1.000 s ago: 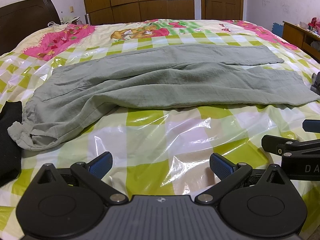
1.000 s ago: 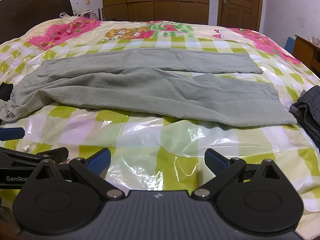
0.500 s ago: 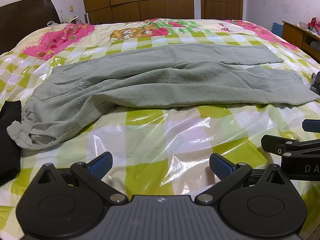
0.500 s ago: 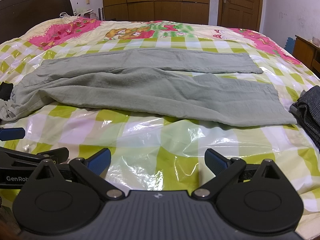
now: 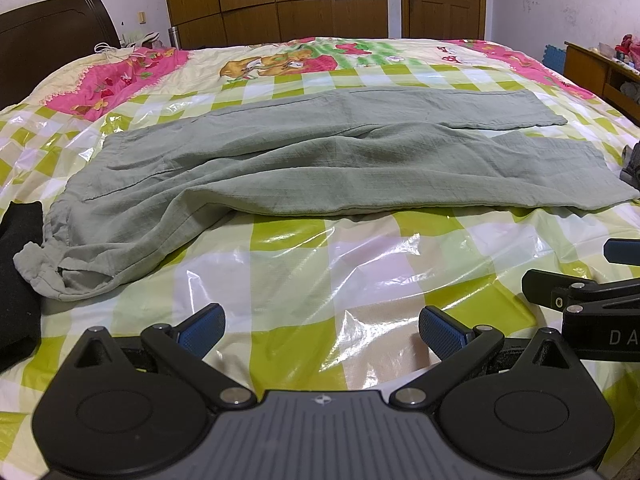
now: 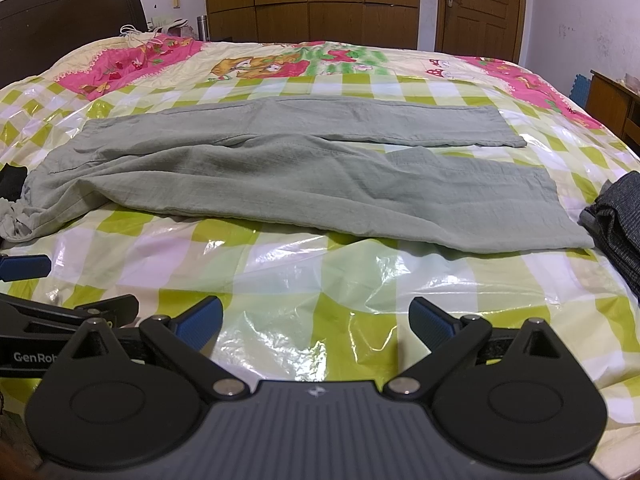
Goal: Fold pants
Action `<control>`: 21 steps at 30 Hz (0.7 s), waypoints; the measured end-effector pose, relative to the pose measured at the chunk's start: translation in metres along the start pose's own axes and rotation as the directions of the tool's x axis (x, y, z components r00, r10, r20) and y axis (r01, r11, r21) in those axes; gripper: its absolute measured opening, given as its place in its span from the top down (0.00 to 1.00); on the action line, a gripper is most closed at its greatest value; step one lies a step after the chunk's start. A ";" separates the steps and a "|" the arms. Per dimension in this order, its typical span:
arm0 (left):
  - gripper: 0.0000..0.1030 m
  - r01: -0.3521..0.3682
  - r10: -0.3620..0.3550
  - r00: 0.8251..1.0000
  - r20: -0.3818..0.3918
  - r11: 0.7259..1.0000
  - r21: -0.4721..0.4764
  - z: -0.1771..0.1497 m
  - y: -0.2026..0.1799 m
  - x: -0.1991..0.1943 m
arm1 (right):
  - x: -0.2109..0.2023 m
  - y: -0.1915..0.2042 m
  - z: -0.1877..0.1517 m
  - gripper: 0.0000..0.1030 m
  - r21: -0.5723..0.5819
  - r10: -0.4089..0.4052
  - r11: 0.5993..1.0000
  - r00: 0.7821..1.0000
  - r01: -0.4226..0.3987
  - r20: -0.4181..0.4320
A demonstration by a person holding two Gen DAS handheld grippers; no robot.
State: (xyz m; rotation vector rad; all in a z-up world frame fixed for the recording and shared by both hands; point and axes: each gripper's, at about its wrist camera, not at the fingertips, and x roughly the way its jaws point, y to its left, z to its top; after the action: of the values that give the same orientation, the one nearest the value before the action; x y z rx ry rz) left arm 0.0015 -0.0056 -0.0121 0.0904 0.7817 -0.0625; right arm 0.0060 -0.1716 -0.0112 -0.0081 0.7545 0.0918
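Grey-green pants [image 5: 320, 168] [image 6: 288, 176] lie spread across the bed, waistband bunched at the left, both legs running to the right, the near leg partly over the far one. My left gripper [image 5: 322, 330] hovers open over the glossy checked cover, short of the pants' near edge, nothing between its blue pads. My right gripper [image 6: 314, 322] is likewise open and holds nothing, well in front of the near leg. Each gripper shows at the other view's edge: the right one [image 5: 592, 276] and the left one [image 6: 60, 288].
A black garment [image 5: 16, 276] lies at the left by the waistband. A dark grey folded garment [image 6: 618, 220] sits at the right by the leg hems. A dark headboard [image 6: 68, 20] stands far left, a wardrobe and door behind, a wooden cabinet [image 5: 592, 68] to the right.
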 end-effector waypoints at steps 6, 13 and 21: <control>0.00 0.000 0.000 1.000 -0.001 1.000 0.000 0.000 0.000 0.000 | 0.000 0.000 0.000 0.04 0.000 0.000 1.000 1.000 0.000 0.000; 0.00 0.001 -0.001 1.000 -0.001 1.000 0.000 0.000 -0.001 -0.001 | 0.000 0.000 0.000 0.05 0.000 0.000 1.000 1.000 0.000 0.000; 0.00 0.001 -0.001 1.000 -0.001 1.000 0.000 0.000 -0.001 -0.001 | 0.000 0.000 0.000 0.05 0.000 0.001 1.000 1.000 -0.001 0.001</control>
State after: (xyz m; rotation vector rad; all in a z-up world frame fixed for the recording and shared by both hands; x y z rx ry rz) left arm 0.0012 -0.0068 -0.0114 0.0900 0.7830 -0.0630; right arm 0.0063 -0.1715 -0.0115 -0.0081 0.7540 0.0926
